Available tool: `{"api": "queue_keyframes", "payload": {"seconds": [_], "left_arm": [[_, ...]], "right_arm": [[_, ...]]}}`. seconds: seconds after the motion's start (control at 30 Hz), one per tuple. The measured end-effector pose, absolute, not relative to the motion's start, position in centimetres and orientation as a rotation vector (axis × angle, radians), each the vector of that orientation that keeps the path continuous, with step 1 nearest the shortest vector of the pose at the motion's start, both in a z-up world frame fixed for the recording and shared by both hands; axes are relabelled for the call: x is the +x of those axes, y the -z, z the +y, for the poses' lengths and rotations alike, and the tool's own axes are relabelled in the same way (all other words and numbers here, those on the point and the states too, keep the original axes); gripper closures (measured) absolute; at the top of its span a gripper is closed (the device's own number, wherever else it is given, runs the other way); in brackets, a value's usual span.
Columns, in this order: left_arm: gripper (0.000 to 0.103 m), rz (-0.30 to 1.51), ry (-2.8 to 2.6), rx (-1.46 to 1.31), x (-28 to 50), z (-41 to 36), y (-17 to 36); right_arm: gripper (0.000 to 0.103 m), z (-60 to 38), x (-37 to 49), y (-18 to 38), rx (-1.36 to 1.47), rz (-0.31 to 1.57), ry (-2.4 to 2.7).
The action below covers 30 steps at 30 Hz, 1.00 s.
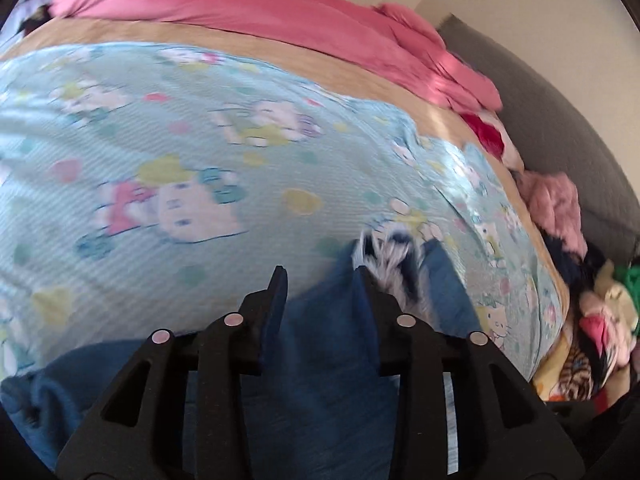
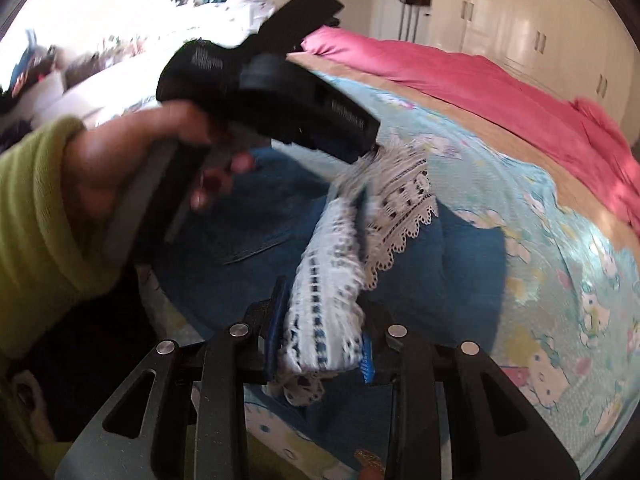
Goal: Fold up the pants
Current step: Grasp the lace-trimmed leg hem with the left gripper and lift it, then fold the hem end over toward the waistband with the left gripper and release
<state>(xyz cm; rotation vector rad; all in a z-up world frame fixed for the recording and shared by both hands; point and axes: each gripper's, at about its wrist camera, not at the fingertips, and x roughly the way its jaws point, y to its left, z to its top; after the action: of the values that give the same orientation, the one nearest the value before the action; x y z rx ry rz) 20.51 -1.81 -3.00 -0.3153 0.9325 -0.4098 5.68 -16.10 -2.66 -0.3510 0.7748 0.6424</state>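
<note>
Pants (image 2: 256, 240) of blue denim with white lace hems are lying bunched on the bed (image 1: 168, 184), over a pale blue ribbed cartoon-print cover. One lace cuff (image 2: 324, 316) is sitting rolled between the right claw's (image 2: 320, 312) jaws, which are clamping it. The left claw (image 1: 322, 276) is standing partly parted over the denim, its pads pressing nothing; its tip is lying just beside the other lace hem (image 2: 400, 204). A pink quilt (image 1: 248, 8) is lying crumpled along the far edge.

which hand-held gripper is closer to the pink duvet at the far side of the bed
Neither clearly. Both the left hand-held gripper and the right hand-held gripper are at the pants' lace hem, with patterned sheet between them and the pink duvet.
</note>
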Motion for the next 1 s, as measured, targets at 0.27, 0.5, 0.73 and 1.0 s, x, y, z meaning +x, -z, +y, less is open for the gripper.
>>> {"api": "queue_keyframes", "payload": {"seconds": [0.27,0.5,0.73,1.0], "left_arm": [[0.059,0.932,0.378,-0.455,19.7,0.9,3.7],[0.041,0.971,0.429,-0.415,20.6,-0.8,4.2],[0.045,1.039,0.408,-0.387,22.2,-2.6,5.9],[0.092,0.993,0.400,-0.309,21.4,-3.2,4.4]], "right_arm": [[0.064,-13.5,4.2,3.0,-0.382,0.772,-0.719],[0.048,-18.0,3.5,1.9,-0.306,0.779,-0.686],[0.048,-18.1,0.9,2.8,-0.295,0.768,-0.747],[0.084,-12.9,2.6,5.1,-0.421,0.789,-0.760]]}}
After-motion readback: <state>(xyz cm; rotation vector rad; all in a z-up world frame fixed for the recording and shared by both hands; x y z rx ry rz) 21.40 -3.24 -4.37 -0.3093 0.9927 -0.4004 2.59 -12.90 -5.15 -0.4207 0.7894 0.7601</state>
